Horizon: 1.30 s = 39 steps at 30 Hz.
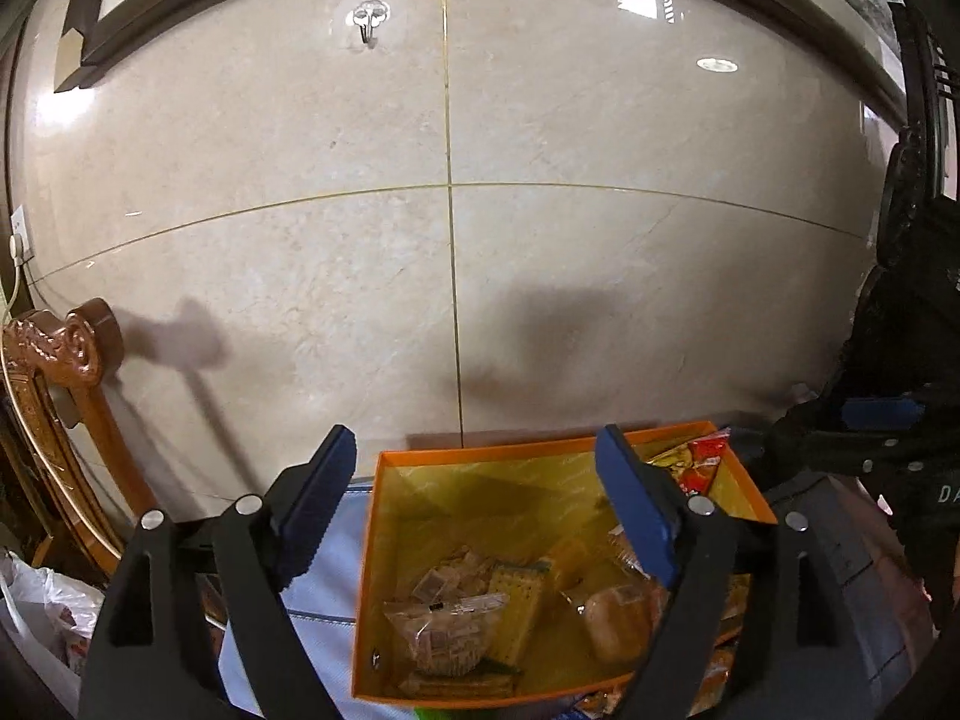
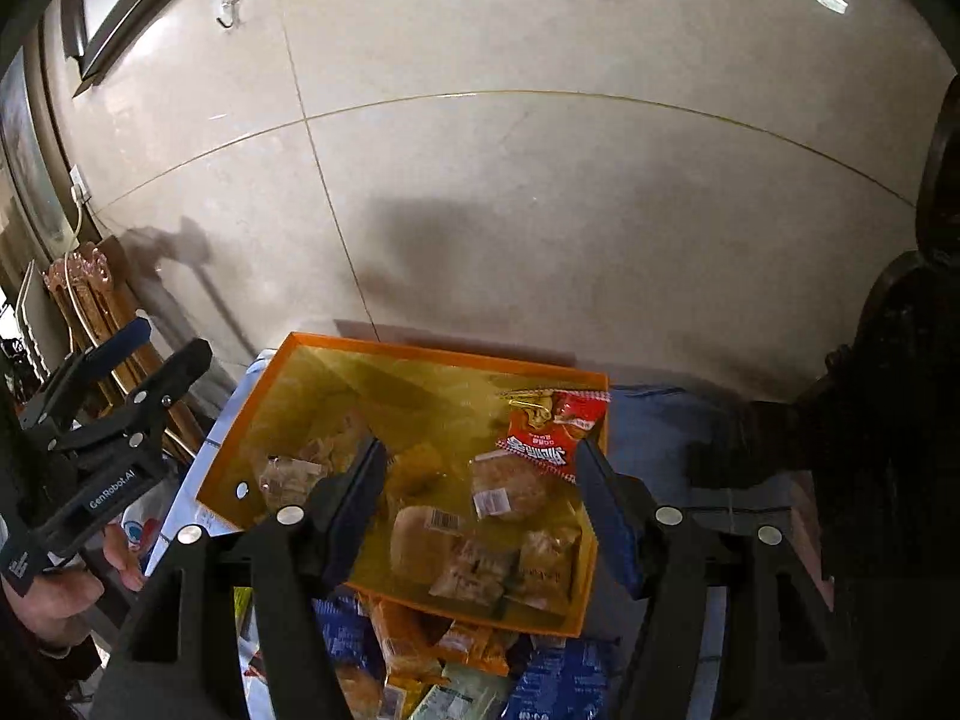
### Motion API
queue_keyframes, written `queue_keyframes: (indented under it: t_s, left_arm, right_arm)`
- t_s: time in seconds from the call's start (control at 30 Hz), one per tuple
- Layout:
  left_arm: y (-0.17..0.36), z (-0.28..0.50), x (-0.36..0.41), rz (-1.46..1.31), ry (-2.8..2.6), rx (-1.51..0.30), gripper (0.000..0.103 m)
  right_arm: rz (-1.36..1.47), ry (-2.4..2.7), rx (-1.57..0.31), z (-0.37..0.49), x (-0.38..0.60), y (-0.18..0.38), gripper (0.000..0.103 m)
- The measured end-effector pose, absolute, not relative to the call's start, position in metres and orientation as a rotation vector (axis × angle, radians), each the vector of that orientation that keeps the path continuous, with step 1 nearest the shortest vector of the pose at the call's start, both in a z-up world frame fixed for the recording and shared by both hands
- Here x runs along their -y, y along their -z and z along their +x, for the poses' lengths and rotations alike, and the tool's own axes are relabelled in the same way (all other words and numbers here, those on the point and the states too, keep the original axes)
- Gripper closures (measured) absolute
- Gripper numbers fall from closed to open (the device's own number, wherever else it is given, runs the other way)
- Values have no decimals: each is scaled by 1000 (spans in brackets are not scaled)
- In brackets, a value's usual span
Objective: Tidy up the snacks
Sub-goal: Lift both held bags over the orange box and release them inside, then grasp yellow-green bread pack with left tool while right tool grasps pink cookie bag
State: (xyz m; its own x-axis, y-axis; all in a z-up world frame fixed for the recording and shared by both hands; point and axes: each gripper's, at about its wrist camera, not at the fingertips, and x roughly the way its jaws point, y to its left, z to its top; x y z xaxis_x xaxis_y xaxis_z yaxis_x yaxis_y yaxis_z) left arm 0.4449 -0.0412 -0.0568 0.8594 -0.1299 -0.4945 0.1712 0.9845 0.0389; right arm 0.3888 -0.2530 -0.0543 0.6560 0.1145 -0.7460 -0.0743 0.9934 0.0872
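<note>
An orange box (image 1: 384, 546) (image 2: 252, 420) with a yellow inside stands against the wall. In it lie wrapped buns (image 1: 618, 618) (image 2: 420, 540), a clear bag of small sweets (image 1: 444, 630), a cracker pack (image 1: 516, 594) and a red snack bag (image 1: 699, 462) (image 2: 552, 426) in the far right corner. My left gripper (image 1: 474, 444) (image 2: 171, 342) is open above the box's left half, with nothing between its fingers. My right gripper (image 2: 480, 450) is open over the box's near right part, empty. Its blue pad (image 1: 882, 414) shows at the right edge of the left wrist view.
More loose snack packs (image 2: 420, 648) are piled on the table in front of the box, some blue (image 2: 564, 684). A carved wooden chair (image 1: 60, 372) and a white plastic bag (image 1: 48, 600) are at the left. A dark chair (image 2: 888, 360) stands at the right. The tiled wall is right behind the box.
</note>
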Motion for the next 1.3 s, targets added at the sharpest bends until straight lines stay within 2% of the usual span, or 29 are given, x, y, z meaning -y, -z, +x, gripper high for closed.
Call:
queue_keyframes:
  t_s: [0.13,0.2,0.27,0.33,0.37,0.67,0.97,1.1,1.3]
  left_arm:
    - [53,432,30,74,161,-509,20]
    - [52,419,24,71,167,-504,18]
    - [56,397,17,78,171,-506,9]
    - [69,372,7,86,185,-519,7]
    - [77,360,3,91,195,-531,5]
    - [187,281,-66,42,147,-756,5]
    - [225,292,-51,137,134,-760,5]
    - [252,312,-37,180,98,-819,5]
    - [290,332,-56,97,5,-951,4]
  right_arm:
    - [47,-111,-847,376,244,47,38]
    - [42,-113,-851,362,243,47,32]
    - [37,-114,-857,346,244,51,20]
    - [39,-106,-880,320,248,67,10]
    - [38,-96,-892,307,250,75,9]
    - [-6,46,-1124,206,281,207,8]
    - [-47,91,-1157,215,286,239,8]
    - [-71,109,-1175,224,288,251,8]
    - [-106,125,-1234,228,285,280,8]
